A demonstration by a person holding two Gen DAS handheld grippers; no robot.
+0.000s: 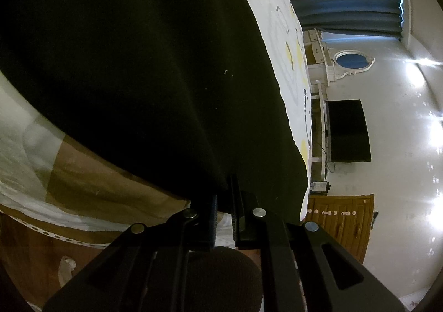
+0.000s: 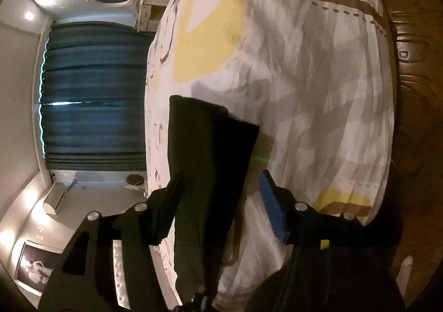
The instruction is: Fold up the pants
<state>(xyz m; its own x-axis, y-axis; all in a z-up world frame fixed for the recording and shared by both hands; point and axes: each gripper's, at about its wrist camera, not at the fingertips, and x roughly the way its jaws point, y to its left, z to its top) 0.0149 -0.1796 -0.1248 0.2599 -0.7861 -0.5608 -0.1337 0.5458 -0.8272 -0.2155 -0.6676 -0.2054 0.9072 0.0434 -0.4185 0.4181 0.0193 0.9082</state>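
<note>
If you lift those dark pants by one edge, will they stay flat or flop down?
Probably flop. The pants lie in soft layers on the bedsheet, so the cloth looks limp. The left gripper, shut on their edge, likely lifts only that part; the rest would sag.

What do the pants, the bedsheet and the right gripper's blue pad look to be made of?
Pants: dark, matte, soft cloth, probably knit or fleece; they drape limply and pick up pale lint. Bedsheet: thin printed woven fabric, likely cotton; it shows fine creases and flat yellow, grey and brown shapes. Blue pad: seemingly rubber or moulded plastic, with a ribbed, non-glossy face.
</note>
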